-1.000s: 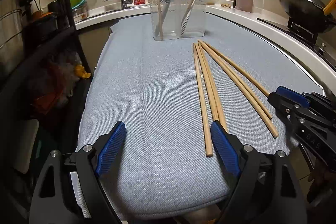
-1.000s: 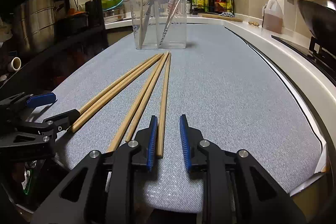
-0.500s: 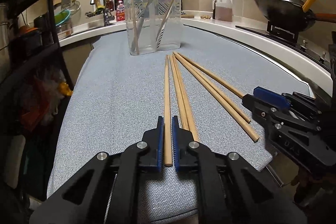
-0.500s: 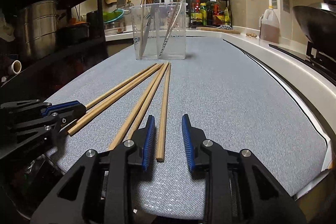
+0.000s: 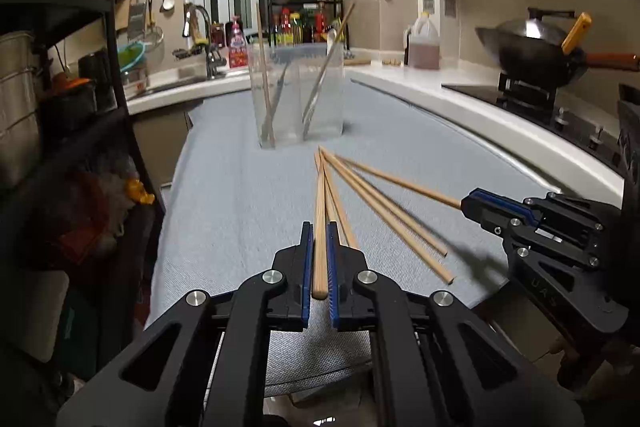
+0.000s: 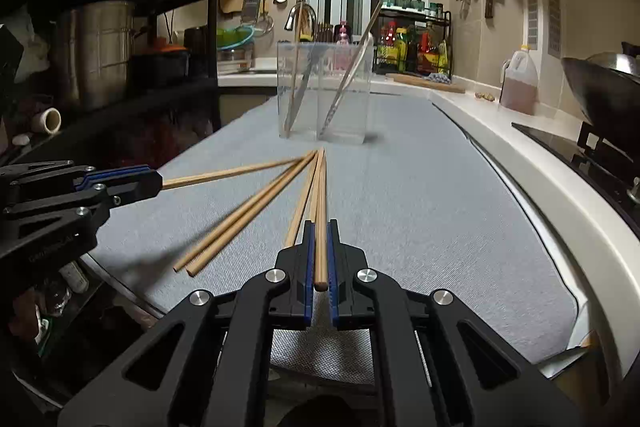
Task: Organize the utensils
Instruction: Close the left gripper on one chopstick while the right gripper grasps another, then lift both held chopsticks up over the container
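Several wooden chopsticks [image 5: 384, 207] lie fanned out on the grey mat [image 5: 240, 211]. My left gripper [image 5: 319, 231] is shut on one chopstick [image 5: 319, 251] and holds its near end. My right gripper [image 6: 320, 231] is shut on another chopstick [image 6: 321, 243]. In the left wrist view the right gripper [image 5: 470, 203] grips the far-right chopstick [image 5: 400, 183]. In the right wrist view the left gripper [image 6: 154, 183] holds the far-left chopstick [image 6: 224, 173]. A clear two-compartment holder [image 5: 298, 95] stands at the mat's far end with a chopstick and utensils in it; it also shows in the right wrist view [image 6: 324, 91].
A black shelf rack [image 5: 72, 107] with pots stands along the left. A white counter [image 5: 500, 123] runs along the right with a stove and wok [image 5: 536, 51]. A sink and faucet [image 5: 200, 43] and a jug [image 5: 424, 43] are at the back.
Both grippers have closed on a chopstick each and raised the near ends. The chopsticks now fan out from their far tips. The right gripper was partly open half a second ago.
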`<state>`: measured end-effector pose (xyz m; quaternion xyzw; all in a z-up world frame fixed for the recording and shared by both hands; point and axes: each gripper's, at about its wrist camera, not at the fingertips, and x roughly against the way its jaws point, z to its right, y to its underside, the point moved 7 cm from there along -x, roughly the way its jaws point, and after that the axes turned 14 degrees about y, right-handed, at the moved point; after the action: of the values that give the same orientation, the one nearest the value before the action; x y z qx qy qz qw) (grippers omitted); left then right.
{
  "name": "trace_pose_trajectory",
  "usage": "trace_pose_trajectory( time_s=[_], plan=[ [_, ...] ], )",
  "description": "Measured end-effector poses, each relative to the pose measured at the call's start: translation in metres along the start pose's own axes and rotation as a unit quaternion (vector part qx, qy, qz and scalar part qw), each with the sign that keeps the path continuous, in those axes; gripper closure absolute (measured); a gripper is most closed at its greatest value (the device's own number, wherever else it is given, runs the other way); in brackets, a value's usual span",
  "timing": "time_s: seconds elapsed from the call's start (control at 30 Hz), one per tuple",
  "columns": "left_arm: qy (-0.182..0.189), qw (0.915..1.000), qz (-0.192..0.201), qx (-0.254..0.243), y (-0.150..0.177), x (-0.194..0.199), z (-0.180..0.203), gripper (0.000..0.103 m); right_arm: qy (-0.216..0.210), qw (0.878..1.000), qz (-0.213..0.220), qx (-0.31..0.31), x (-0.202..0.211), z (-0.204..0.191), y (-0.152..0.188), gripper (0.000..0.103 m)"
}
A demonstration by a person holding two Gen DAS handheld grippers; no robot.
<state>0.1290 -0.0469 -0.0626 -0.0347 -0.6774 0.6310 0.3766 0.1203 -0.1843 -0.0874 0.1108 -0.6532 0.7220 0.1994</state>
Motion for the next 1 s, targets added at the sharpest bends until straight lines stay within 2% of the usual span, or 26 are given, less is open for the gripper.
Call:
trace_pose_trajectory(
  time_s=[0.23,0.53,0.67,1.0],
  plan=[
    [0.0,0.9992,0.041,-0.002,-0.029,0.022,0.002,0.096,-0.008,0.999,0.026,-0.017,0.02,0.009,-0.031,0.097],
    [0.001,0.9978,0.066,0.01,-0.073,0.025,-0.009,0.096,-0.014,0.999,0.032,-0.042,0.008,0.018,-0.076,0.097],
    [-0.002,0.9978,0.065,0.008,-0.098,0.018,-0.016,0.096,-0.017,0.998,0.036,-0.048,-0.005,0.021,-0.102,0.097],
    [-0.011,0.9992,0.035,0.014,-0.146,-0.004,-0.036,0.096,-0.019,0.998,0.028,-0.058,-0.034,0.031,-0.158,0.097]
  ],
)
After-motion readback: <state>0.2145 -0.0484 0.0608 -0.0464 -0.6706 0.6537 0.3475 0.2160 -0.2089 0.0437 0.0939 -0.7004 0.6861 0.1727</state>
